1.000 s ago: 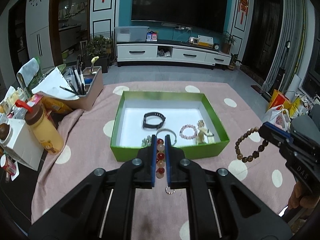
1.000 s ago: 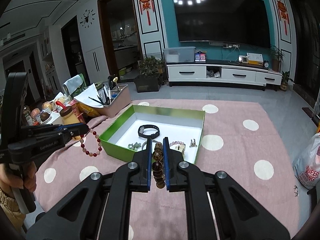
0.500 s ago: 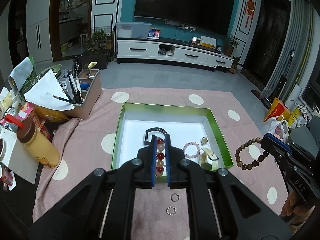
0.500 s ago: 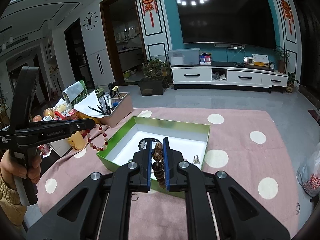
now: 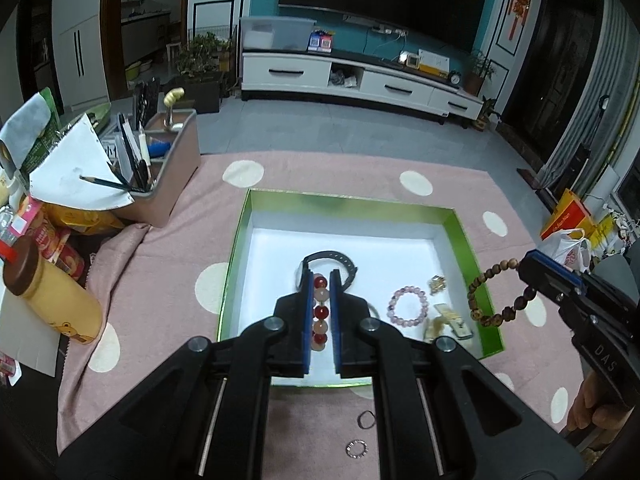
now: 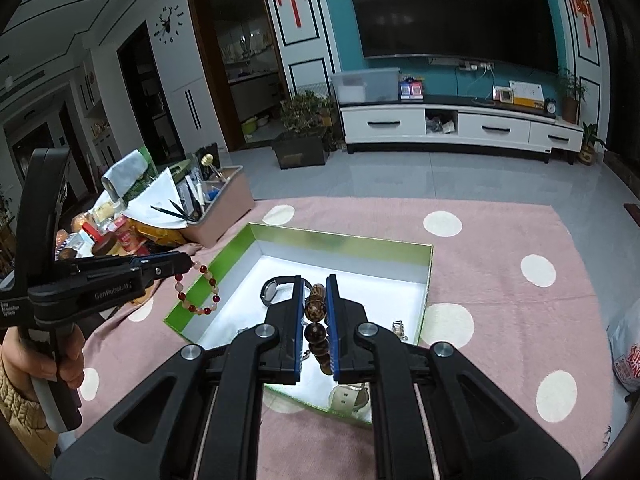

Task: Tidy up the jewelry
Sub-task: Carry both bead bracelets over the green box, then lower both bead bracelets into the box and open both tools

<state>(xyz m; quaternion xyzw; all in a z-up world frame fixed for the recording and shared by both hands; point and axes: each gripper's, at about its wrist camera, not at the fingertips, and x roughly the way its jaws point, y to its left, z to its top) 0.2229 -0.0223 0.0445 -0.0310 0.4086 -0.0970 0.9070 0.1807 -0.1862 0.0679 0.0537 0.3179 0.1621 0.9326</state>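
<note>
A green box (image 5: 464, 236) with a white floor lies on the pink dotted cloth. Inside lie a black watch (image 5: 344, 260), a pink bead bracelet (image 5: 408, 306) and gold trinkets (image 5: 438, 284). My left gripper (image 5: 321, 278) is shut on a red-and-peach bead bracelet (image 5: 320, 312), held over the box's near half; that bracelet (image 6: 197, 292) hangs above the box's left wall (image 6: 208, 276) in the right wrist view. My right gripper (image 6: 313, 285) is shut on a brown wooden bead bracelet (image 6: 315, 322) above the box's near right part; its loop (image 5: 496, 292) dangles over the right wall.
Two small rings (image 5: 366, 420) lie on the cloth in front of the box. A pink organizer with pens (image 5: 160, 168), a yellow bottle (image 5: 52, 300) and snack packs crowd the left edge. Plastic bags (image 5: 568, 248) sit at the right. A person's hand (image 6: 36, 360) grips the left tool.
Both grippers have moved forward with their bracelets, from in front of the box to above its inside. The two rings have come into view behind the left gripper.
</note>
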